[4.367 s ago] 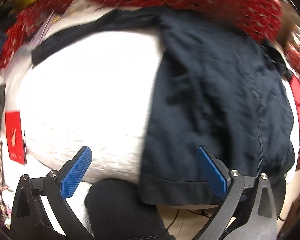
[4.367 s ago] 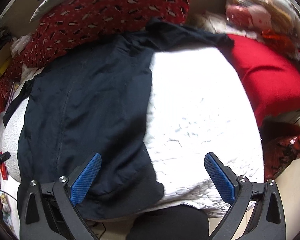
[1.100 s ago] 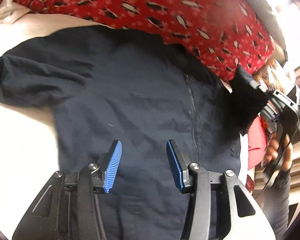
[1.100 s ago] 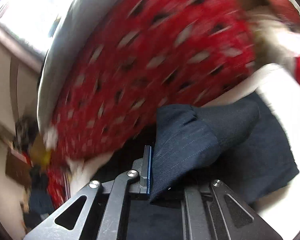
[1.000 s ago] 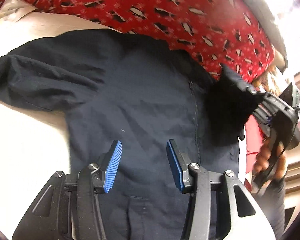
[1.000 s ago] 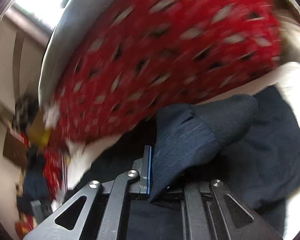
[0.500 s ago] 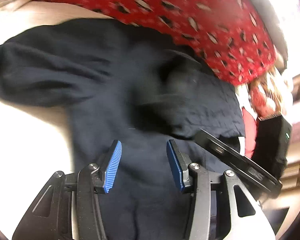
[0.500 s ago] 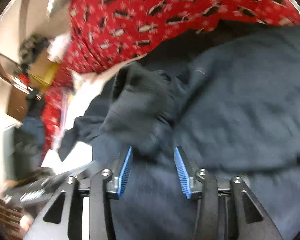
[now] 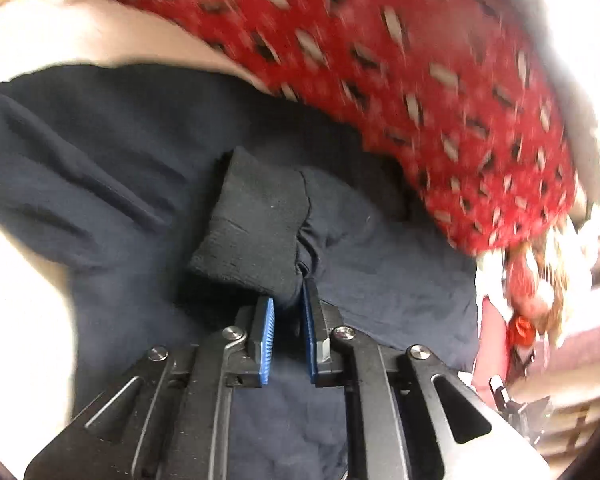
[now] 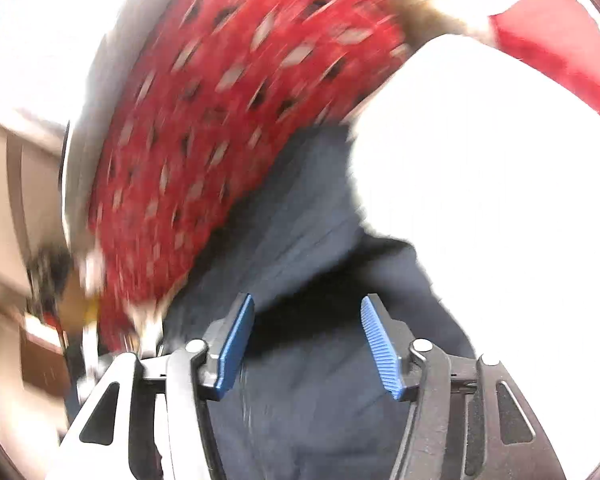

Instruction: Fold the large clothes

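White bedding (image 10: 480, 184) carries a navy jacket (image 9: 100, 168) — left gripper (image 9: 288, 308) pinches its ribbed cuff (image 9: 252, 232); right gripper (image 10: 308, 316) hangs wide, empty.

Close wrist views, shared navy garment (image 9: 120, 168)

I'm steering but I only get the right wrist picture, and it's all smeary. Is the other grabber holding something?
Observer: Yes. The left gripper is shut on the ribbed cuff of the dark jacket.
Operator: Where's that cuff lying?
Observer: On top of the jacket's middle, folded inward.
Operator: What's behind it?
Observer: A red patterned blanket along the jacket's far edge.
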